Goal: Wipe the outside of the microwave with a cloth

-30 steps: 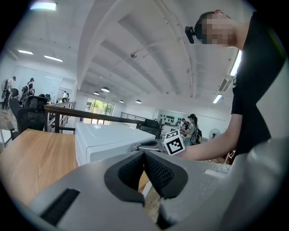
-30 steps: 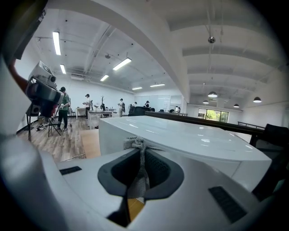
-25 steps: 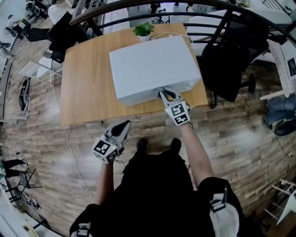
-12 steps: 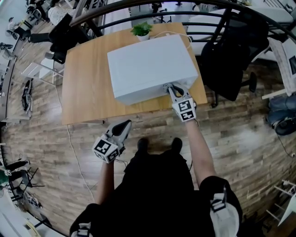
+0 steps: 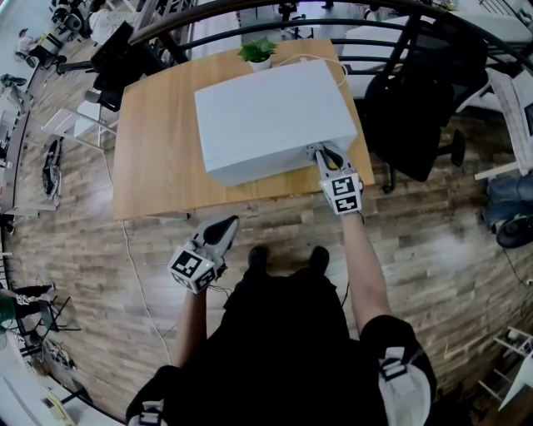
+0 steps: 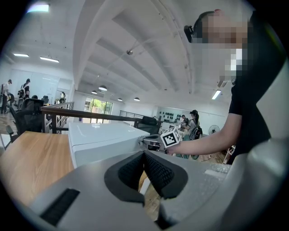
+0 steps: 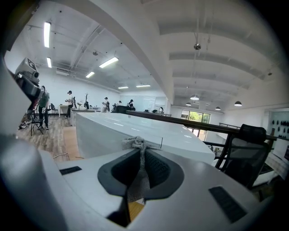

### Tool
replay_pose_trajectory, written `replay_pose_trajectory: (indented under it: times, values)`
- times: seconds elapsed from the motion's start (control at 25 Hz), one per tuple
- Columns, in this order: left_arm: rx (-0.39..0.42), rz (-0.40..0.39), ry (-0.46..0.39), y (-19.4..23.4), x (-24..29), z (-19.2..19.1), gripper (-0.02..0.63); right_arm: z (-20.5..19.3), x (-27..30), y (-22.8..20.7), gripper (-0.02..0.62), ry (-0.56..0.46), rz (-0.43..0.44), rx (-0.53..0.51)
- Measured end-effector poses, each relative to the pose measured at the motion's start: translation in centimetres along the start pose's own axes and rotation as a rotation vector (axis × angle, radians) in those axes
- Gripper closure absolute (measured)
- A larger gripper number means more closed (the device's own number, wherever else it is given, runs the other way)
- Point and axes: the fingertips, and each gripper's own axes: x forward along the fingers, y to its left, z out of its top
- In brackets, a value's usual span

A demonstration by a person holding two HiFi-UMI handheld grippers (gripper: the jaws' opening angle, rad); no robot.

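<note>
Overhead, the white microwave (image 5: 271,116) sits on the wooden bench (image 5: 154,158), toward the bench's right half, with a small potted plant (image 5: 258,54) just behind its back edge. The person stands at the bench's near side with both arms stretched forward. The right claw (image 5: 326,156) reaches to the front face of the microwave near its right end, its marker cube just off the bench's near edge. In the right gripper view its jaws are closed on a grey knitted cloth (image 7: 135,144). The fabric is pinched flat between the ribbed pads, and a bunched wad stands out past the tips, right against the microwave's near face, close under its top edge. The left claw (image 5: 225,226) hangs lower and to the left, out over the wooden floor (image 5: 433,250), short of the bench's edge and well apart from the microwave. In the left gripper view its jaws meet at the tips with nothing between them, and beyond them show the microwave's front corner and the right arm with its marker cube. A black office chair (image 5: 416,108) stands to the right of the bench. A dark curved railing (image 5: 250,12) runs behind the bench.
</note>
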Motion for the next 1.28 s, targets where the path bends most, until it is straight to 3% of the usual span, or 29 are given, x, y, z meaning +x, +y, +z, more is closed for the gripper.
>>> replay_pose_trajectory:
  times: [1.28]
  values:
    - [-0.024,0.042,-0.006,0.9,-1.9,-0.9,0.603,-4.7,1.5,0.3,0.568,0.109,-0.009,-0.005]
